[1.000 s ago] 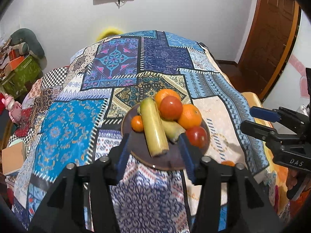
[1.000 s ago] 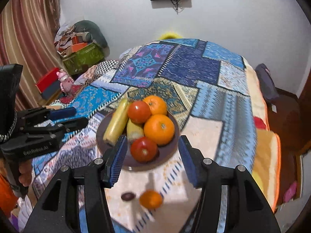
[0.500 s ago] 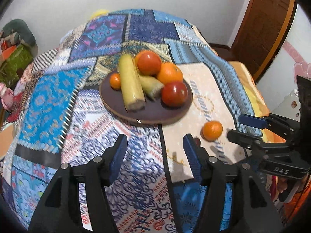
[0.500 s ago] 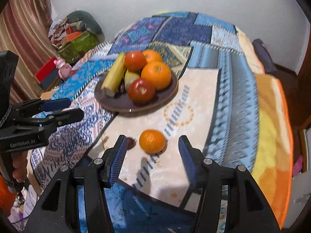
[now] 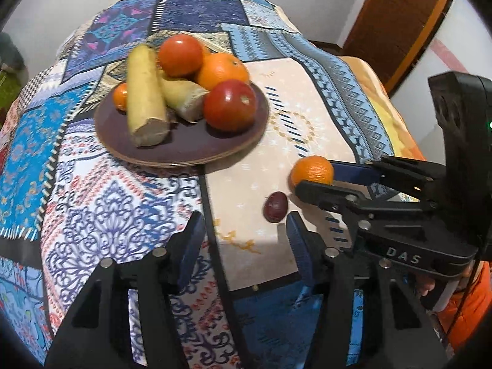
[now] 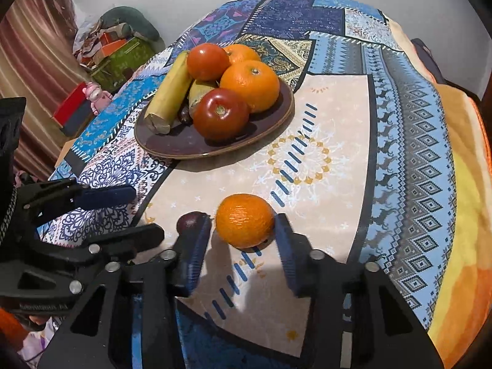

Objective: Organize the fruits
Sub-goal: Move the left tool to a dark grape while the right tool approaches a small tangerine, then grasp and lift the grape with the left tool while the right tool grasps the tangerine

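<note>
One loose orange [image 6: 245, 220] lies on a pale patch of the quilt [image 6: 323, 129] that covers the bed, a little nearer than the plate [image 6: 184, 150]. The right gripper [image 6: 243, 230] has it. Its fingers [image 6: 287, 246] have just been closing with the fruit between them and now press on either flank. From the left wrist view only the upper part of that orange shows, because the nearer finger crosses in front of the rest.

Just beside it sits a small dark fruit [image 5: 275, 206] (a plum or a date, too blurred to tell), close to the orange but apart from it. In the right wrist view one finger of the right gripper covers its lower part.

The left gripper [image 5: 244, 233] hovers near it with its fingers [image 5: 190, 240] moderately spread. They have just been closing a little, with nothing between them. The dark fruit lies just beyond the tip of one finger, not in the gap.

The pile on the plate hides much of itself. It holds two tomatoes [image 5: 230, 104], two large oranges [image 6: 249, 81] and two yellow banana pieces [image 5: 144, 92] with cut ends. The rear orange is mostly hidden behind the upper tomato. A small orange [image 5: 120, 97] is half hidden behind the longer banana piece. Something dark tucked under the bananas cannot be identified.

The person shows only as an orange sleeve [image 5: 464, 307] at the picture's edge, and the lens rim cuts off the near end of the bed.
</note>
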`<move>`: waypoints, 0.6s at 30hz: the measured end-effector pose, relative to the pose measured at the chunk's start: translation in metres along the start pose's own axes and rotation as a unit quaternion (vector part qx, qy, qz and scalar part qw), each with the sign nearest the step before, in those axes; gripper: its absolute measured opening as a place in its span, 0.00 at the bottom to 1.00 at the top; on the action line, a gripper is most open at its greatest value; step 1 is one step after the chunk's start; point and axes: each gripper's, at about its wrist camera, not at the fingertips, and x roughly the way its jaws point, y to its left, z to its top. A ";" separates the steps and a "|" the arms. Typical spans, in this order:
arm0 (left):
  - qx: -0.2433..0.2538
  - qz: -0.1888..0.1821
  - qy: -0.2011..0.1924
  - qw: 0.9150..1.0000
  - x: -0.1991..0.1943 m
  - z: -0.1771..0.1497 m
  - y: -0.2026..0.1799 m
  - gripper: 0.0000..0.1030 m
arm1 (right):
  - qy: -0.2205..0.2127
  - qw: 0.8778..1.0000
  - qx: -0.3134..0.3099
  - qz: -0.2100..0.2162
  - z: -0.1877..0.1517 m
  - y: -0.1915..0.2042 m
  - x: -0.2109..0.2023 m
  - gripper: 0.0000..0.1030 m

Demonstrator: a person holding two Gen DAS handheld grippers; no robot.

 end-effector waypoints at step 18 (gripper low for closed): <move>0.049 0.013 0.015 0.999 0.032 0.012 -0.026 0.17 | -0.043 0.999 0.025 0.001 -0.002 -0.019 -0.032 0.35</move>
